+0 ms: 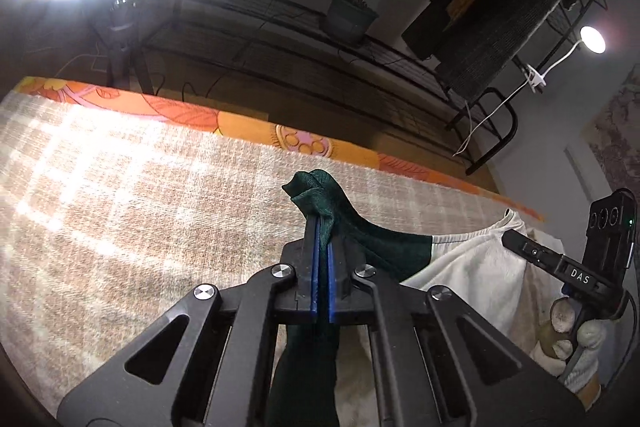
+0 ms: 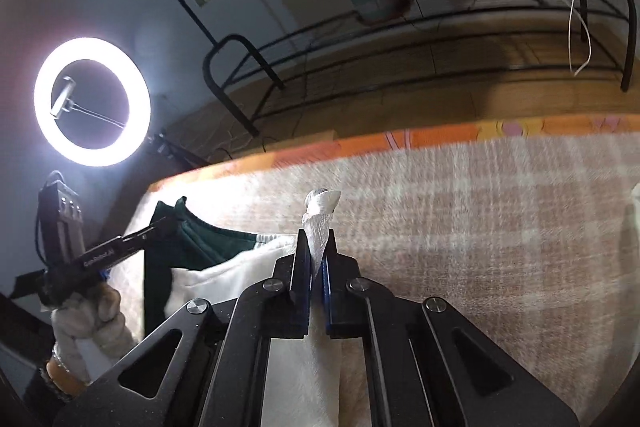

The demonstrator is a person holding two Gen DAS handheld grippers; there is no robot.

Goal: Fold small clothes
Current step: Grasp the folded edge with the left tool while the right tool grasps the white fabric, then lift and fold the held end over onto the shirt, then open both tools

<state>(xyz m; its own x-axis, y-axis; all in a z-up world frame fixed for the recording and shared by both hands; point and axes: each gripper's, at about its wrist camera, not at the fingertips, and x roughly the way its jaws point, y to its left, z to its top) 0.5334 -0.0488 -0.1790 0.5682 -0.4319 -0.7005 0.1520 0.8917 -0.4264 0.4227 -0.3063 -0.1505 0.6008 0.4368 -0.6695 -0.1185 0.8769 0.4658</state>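
Observation:
A small garment, dark green on one side (image 1: 380, 243) and white on the other (image 1: 472, 275), hangs stretched between my two grippers above a beige checked blanket (image 1: 140, 195). My left gripper (image 1: 322, 223) is shut on a bunched green corner. My right gripper (image 2: 318, 239) is shut on a bunched white corner (image 2: 322, 211). In the right wrist view the green part (image 2: 200, 239) leads to the left gripper (image 2: 160, 225) at the left. In the left wrist view the right gripper (image 1: 516, 241) shows at the right edge, held by a gloved hand.
The blanket covers a bed with an orange flowered sheet edge (image 1: 240, 123). Beyond it stand a black metal rack (image 1: 320, 39) with a potted plant (image 1: 350, 15) and a bright ring light (image 2: 92, 103). A pale item (image 2: 634, 207) lies at the blanket's right edge.

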